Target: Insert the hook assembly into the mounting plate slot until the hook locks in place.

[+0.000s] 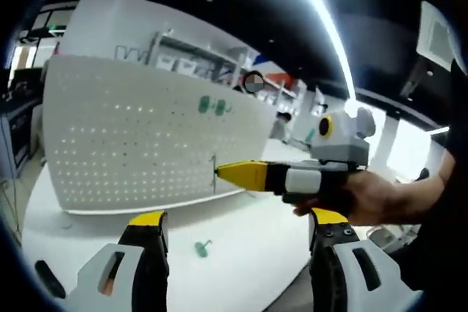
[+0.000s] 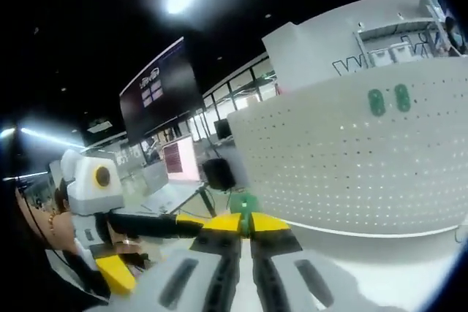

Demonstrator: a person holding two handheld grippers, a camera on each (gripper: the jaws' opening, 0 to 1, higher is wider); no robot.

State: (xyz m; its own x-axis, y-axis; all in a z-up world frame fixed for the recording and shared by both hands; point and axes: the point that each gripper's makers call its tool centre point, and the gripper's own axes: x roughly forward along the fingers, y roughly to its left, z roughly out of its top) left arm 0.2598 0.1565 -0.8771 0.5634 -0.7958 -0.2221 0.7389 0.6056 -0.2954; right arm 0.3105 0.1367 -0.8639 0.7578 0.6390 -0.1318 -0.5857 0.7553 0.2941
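While the right gripper (image 2: 245, 230) pinches a green hook (image 2: 247, 202) near the pegboard (image 2: 351, 166), left gripper (image 1: 238, 235) agape, empty.

No text could be read. The dark hanging screen (image 2: 159, 89) at far left carried a small pale logo and blocks too blurred to make out; the far wall lettering (image 2: 351, 66) was cut off.
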